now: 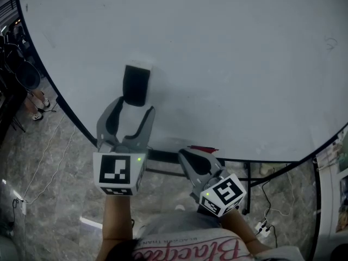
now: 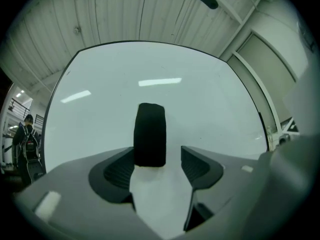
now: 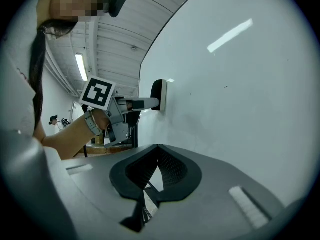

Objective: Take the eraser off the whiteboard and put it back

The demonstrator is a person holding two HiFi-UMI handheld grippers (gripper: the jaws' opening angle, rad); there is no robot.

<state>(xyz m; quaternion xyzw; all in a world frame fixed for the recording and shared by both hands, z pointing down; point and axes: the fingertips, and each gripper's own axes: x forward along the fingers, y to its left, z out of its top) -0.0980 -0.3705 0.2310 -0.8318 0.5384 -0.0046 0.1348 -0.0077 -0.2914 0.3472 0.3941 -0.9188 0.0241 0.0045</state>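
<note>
The whiteboard fills most of the head view, and its dark frame curves along the lower edge. A red pen lies at this lower edge, in the lower middle of the frame. Below the board we see a stone floor with thin cables and a power strip at the lower right. At the far left of the left gripper view a person stands well away. Nothing stands between the two grippers and the board.

The left gripper has its jaws spread wide apart and they grasp nothing. The right gripper, at the lower middle of the head view near the red pen, has its jaws pressed together with nothing between them.

The black eraser sits flat on the whiteboard, left of the centre in the head view. Its lower end is between the tips of the left jaws. In the left gripper view it is just beside the left jaw, and we see a clear gap to the right jaw. We cannot tell if the left jaw touches it. It is well apart from the right gripper.
</note>
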